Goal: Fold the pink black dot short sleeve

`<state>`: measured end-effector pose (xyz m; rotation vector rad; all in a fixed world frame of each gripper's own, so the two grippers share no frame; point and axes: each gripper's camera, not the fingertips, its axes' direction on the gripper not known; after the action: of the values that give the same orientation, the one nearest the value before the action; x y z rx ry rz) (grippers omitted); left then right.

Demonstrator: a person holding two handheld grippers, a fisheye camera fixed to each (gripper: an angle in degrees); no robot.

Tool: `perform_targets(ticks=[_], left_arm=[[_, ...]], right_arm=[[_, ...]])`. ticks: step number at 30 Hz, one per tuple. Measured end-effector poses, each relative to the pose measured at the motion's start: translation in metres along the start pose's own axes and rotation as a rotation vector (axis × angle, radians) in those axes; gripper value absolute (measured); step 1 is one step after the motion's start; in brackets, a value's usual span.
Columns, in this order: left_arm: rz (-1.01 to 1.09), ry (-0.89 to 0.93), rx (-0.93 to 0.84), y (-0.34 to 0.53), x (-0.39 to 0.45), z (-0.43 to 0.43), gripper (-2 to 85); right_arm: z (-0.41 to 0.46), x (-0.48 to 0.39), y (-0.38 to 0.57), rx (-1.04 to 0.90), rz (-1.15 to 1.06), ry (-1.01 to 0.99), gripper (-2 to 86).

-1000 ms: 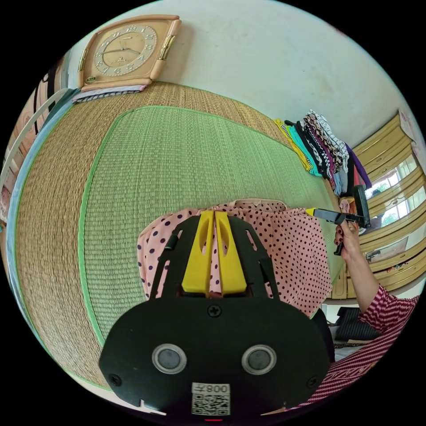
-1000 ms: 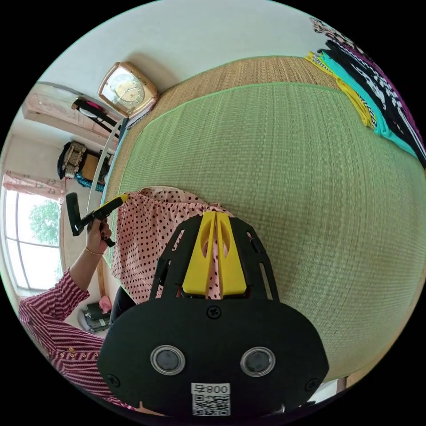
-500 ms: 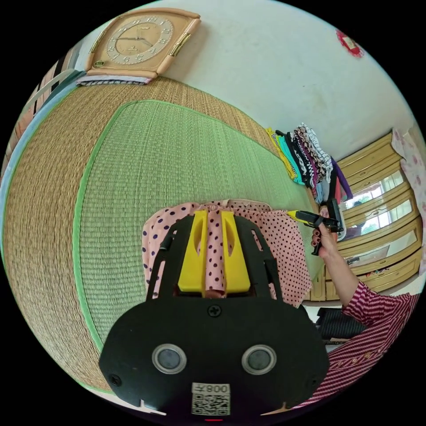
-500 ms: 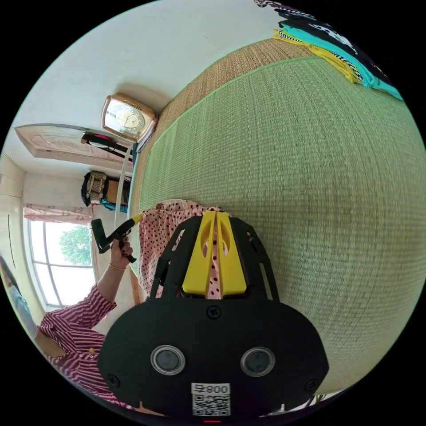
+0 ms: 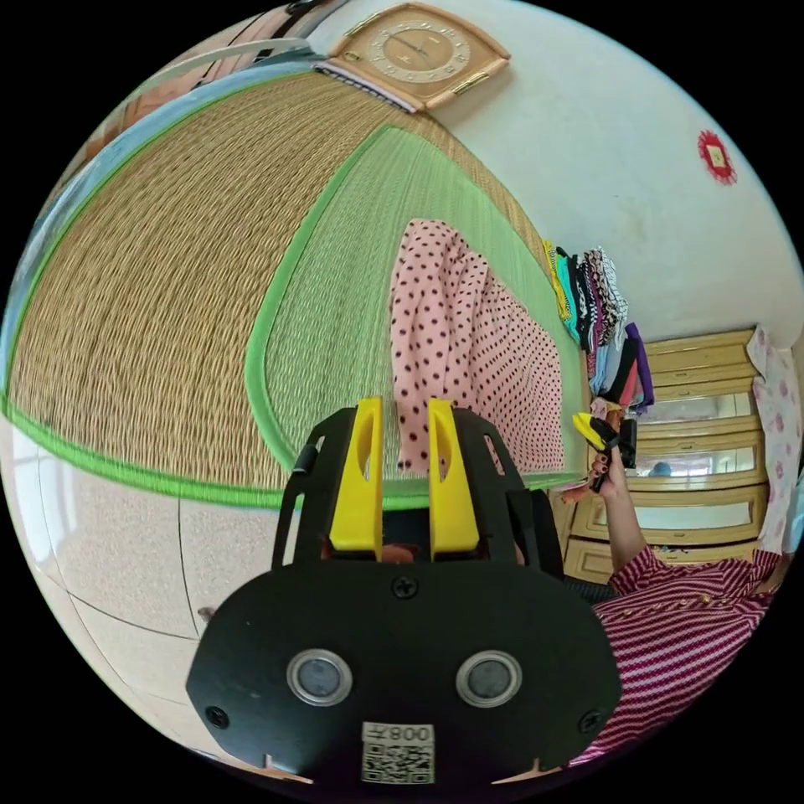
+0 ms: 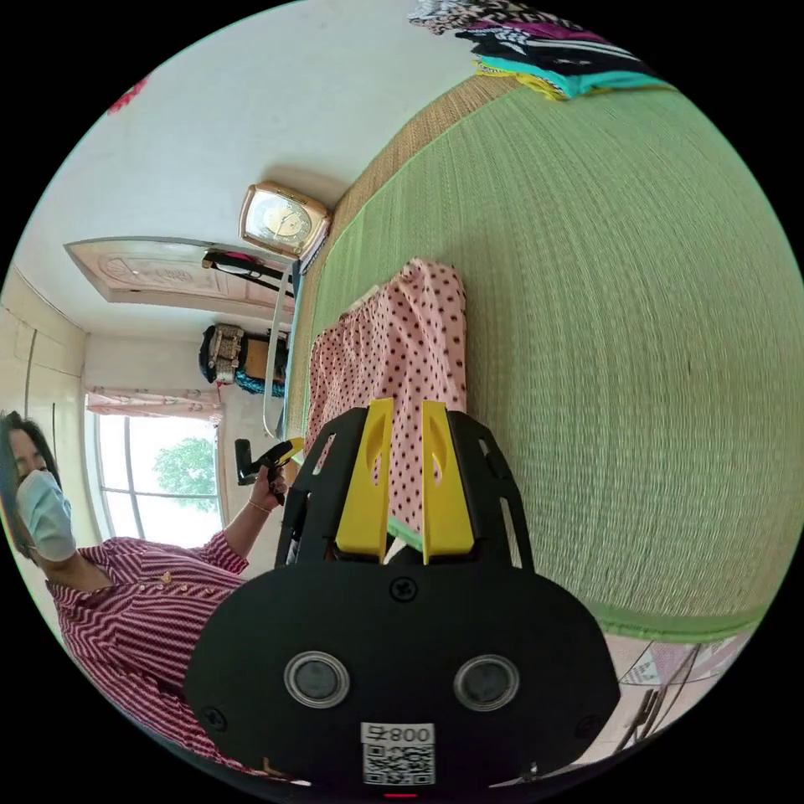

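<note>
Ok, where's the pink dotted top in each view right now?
Left gripper view: the pink dotted top lies flat on the green mat, just beyond the open jaws, centre-right.
Right gripper view: the top lies left of centre, beyond the open jaws.
Shared landmark: the clock against the wall.

The mat (image 5: pixel 193 243) is the landmark here. The short sleeve (image 5: pixel 469 352) lies flat on the mat, near its front edge, the edge closest to the person (image 6: pixel 126 586) standing off the mat. At the mat's far end a clock (image 5: pixel 419 54) leans against the wall, on a folded cloth. Along the same wall, at the mat's other far corner, sits a stack of folded clothes (image 5: pixel 599 314). Beyond that stack stands a cabinet (image 5: pixel 703 435). The left gripper (image 5: pixel 400 419) hangs off the mat's front edge, just before the garment's hem; the right gripper (image 6: pixel 404 419) hovers over the hem too, both apart from the cloth.
</note>
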<state>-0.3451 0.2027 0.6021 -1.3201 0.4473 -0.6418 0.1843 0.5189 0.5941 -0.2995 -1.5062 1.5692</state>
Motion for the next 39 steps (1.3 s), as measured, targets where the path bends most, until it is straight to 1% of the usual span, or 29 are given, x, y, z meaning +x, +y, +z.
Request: perform_targets(ticks=[2, 5, 8, 11, 14, 21, 25, 28, 30, 31, 33, 35, 36, 37, 39], left_arm=[[-0.013, 0.018, -0.017, 0.006, -0.007, 0.008, 8.5], [-0.017, 0.021, -0.038, 0.007, -0.015, 0.024, 7.8], [0.009, 0.012, -0.066, 0.002, -0.017, 0.041, 5.5], [0.027, -0.007, -0.077, -0.002, -0.019, 0.054, 2.6], [0.039, -0.012, -0.073, -0.004, -0.023, 0.062, 1.5], [0.021, -0.081, -0.066, 0.0, -0.047, 0.085, 0.7], [-0.011, -0.141, -0.009, 0.008, -0.056, 0.093, 0.6], [0.119, -0.156, 0.001, 0.013, -0.027, 0.112, 1.2], [0.29, -0.104, -0.042, 0.017, 0.017, 0.149, 2.4], [0.338, -0.085, -0.062, 0.019, 0.03, 0.161, 2.8], [0.537, -0.002, -0.157, 0.028, 0.085, 0.218, 5.1], [0.682, 0.021, -0.219, 0.039, 0.129, 0.263, 6.9], [0.773, 0.028, -0.253, 0.048, 0.157, 0.291, 7.8], [0.821, 0.027, -0.274, 0.053, 0.17, 0.305, 8.2], [0.989, -0.024, -0.318, 0.074, 0.216, 0.355, 9.2]], right_arm=[[-0.01, 0.007, 0.039, -0.029, 0.036, 0.0, 6.9], [-0.02, 0.013, 0.074, -0.045, 0.068, 0.015, 7.1], [-0.022, 0.013, 0.089, -0.068, 0.08, 0.02, 6.8], [-0.024, 0.01, 0.096, -0.072, 0.078, 0.002, 4.4], [-0.027, 0.006, 0.101, -0.083, 0.076, -0.008, 1.7], [-0.031, -0.005, 0.108, -0.123, 0.059, -0.046, 0.4], [-0.038, -0.01, 0.114, -0.109, 0.06, -0.075, 0.2], [-0.045, -0.015, 0.117, -0.099, 0.054, -0.089, 0.2], [-0.05, -0.018, 0.118, -0.094, 0.053, -0.098, 0.2], [-0.052, -0.02, 0.119, -0.09, 0.05, -0.108, 0.2], [-0.055, -0.022, 0.119, -0.086, 0.051, -0.116, 0.2], [-0.058, -0.027, 0.118, -0.084, 0.049, -0.127, 0.2], [-0.059, -0.028, 0.118, -0.084, 0.048, -0.131, 0.2], [-0.061, -0.031, 0.118, -0.082, 0.045, -0.138, 0.2], [-0.064, -0.035, 0.116, -0.078, 0.039, -0.149, 0.2]])
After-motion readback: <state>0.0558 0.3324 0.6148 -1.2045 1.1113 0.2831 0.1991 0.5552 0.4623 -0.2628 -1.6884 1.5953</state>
